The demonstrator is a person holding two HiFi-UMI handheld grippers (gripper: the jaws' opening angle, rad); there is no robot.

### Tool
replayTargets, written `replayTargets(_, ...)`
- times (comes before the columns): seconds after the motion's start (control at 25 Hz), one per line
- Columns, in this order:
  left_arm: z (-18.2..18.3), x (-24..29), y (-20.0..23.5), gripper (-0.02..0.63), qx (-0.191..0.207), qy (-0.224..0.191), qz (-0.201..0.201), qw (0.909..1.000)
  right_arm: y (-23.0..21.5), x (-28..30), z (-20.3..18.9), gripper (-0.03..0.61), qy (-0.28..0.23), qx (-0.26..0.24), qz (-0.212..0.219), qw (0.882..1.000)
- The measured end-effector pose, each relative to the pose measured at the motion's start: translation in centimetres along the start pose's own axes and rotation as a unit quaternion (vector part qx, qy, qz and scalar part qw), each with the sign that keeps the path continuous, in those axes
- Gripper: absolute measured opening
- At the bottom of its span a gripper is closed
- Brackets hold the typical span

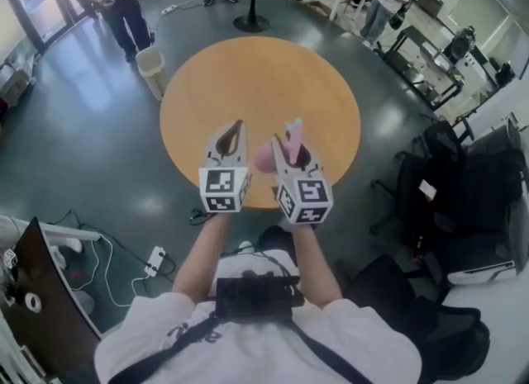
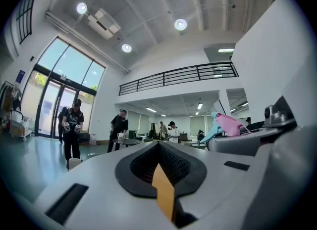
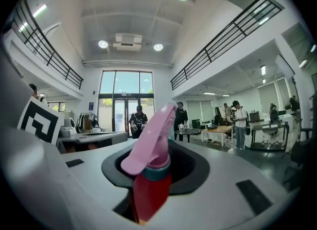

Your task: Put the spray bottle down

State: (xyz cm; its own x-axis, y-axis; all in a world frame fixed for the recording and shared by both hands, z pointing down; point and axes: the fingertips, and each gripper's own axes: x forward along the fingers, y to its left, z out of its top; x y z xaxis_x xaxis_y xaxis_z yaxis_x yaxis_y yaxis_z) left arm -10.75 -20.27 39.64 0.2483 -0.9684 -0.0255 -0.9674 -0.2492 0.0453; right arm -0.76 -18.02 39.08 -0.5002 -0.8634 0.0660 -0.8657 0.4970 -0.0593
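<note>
Now two grippers hover over the near side of one round table [image 1: 248,77]. The right gripper [image 1: 291,144] squeezes one pink spray bottle [image 3: 150,172]. The left gripper [image 1: 235,133] is closed and empty.

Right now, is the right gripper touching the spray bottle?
Touching. The right gripper view shows the spray bottle's red body clamped between the jaws of the right gripper, with its pink trigger head sticking up.

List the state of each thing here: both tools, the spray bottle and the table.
Left tool: shut, nothing in it.
Right tool: shut on the spray bottle.
Spray bottle: upright, held over the table, not yet set down.
Table: standing, bottle not on it.
</note>
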Motion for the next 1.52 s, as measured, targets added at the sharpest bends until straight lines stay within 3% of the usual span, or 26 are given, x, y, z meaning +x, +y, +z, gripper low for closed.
replayTargets(0.16, -2.1, 1.7, -0.4, 0.009, -0.010, 0.024, -0.013, 0.9996, -1.7, 0.8, -0.8, 0.144, 0.011, -0.019, -0.012, 1.000)
replayTargets(0.52, -3.7, 6.2, -0.3, 0.009, -0.008, 0.033, -0.027, 0.9991, -4.6, 4.7, -1.9, 0.146, 0.011, -0.030, -0.019, 0.999)
replayTargets(0.72, -5.9, 9.5, -1.3, 0.009, 0.025, 0.065, -0.033, 0.9970, -8.1, 7.2, -3.1, 0.146, 0.026, -0.024, -0.044, 0.998)
replayTargets(1.08, -8.2, 14.7, -1.1, 0.009, 0.008, 0.084, -0.035, 0.9958, -12.1, 11.9, -6.0, 0.146, 0.068, -0.015, -0.052, 0.996)
replayTargets(1.52, -10.4, 21.0, 1.0, 0.009, -0.026, 0.108, -0.030, 0.9934, -16.3, 18.7, -6.4, 0.144, 0.083, -0.019, -0.050, 0.995)
